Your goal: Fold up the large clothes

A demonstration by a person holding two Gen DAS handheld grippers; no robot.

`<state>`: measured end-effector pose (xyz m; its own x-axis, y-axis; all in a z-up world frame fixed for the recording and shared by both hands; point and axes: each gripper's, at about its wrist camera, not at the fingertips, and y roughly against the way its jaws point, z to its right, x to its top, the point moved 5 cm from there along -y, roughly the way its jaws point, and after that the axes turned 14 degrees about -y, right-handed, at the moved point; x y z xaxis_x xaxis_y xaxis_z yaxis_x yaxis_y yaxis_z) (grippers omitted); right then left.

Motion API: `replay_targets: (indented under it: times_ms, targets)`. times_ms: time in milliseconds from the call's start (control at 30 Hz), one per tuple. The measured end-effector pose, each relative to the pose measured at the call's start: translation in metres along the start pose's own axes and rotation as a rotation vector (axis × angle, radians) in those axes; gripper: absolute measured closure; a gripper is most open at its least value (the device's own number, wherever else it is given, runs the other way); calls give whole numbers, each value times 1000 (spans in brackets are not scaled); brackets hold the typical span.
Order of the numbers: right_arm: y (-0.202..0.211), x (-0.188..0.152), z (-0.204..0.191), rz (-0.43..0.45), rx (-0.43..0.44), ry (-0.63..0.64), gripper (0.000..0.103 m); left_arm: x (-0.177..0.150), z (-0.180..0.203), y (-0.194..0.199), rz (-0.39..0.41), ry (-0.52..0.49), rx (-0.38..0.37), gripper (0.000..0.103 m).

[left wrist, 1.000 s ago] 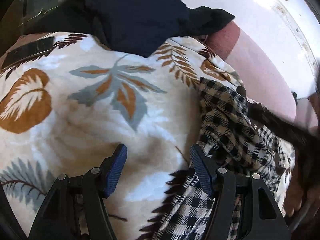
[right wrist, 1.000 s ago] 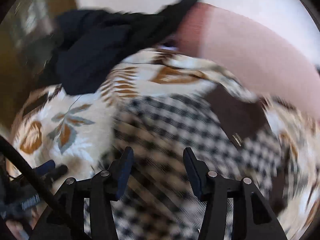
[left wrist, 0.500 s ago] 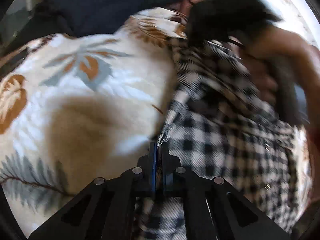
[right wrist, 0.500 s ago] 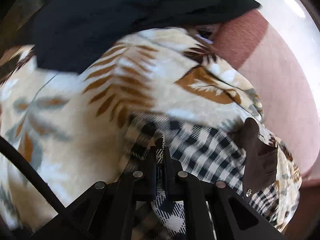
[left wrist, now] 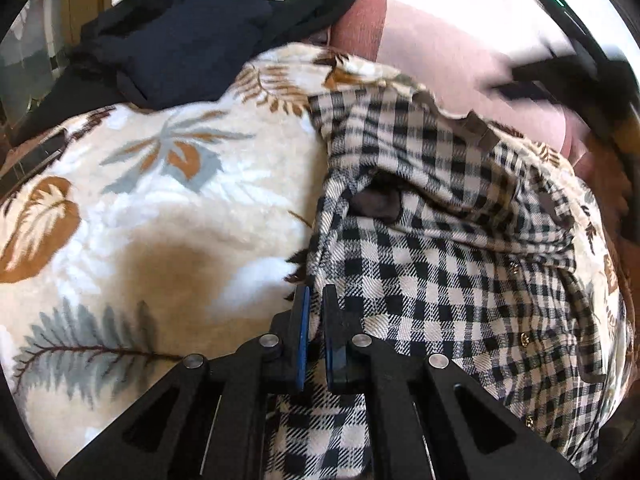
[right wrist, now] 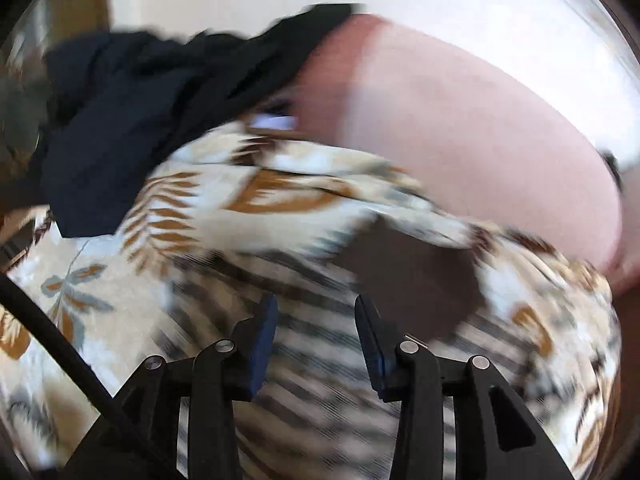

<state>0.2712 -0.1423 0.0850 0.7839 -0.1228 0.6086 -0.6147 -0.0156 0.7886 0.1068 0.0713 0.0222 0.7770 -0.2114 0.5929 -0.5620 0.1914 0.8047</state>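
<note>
The left gripper (left wrist: 313, 312) is clamped on the checked shirt's (left wrist: 440, 272) edge; the right gripper's (right wrist: 316, 332) jaws are opening, empty; folding is barely begun.

The checked garment (left wrist: 432, 280) is woven cloth — a matt twill with a visible diagonal weave, set with small shiny metal buttons (left wrist: 522, 338). Under it the leaf-print blanket (left wrist: 168, 208) looks soft and fleecy, with a fuzzy nap. The dark garment (left wrist: 180, 32) is smooth matt fabric. The left gripper (left wrist: 313, 320) is matt black plastic with bright metal pins — its pads (left wrist: 303, 332) look like blue rubber.
</note>
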Motion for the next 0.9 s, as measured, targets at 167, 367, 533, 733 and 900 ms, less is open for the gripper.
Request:
replay_targets:
  times_ms: [167,367,533,733,900]
  targets:
    - [26,-50,124,-62,-29,-191,65,-1,-5,29,67,4,44,76]
    - [5,-94,178,-49,-49,-303,66,-19,-6,61,117,13,93,71]
    - [-27,-98,193,-20,-62,-354,38,-25,-1,100,159,60,91,57]
    - [-30,-106,175,-45,-26,-249,90,-4,7,114,184,17,147,55]
    - [-31,-97,217,6,-286,-304,74,38,12,82,177,32,137,46]
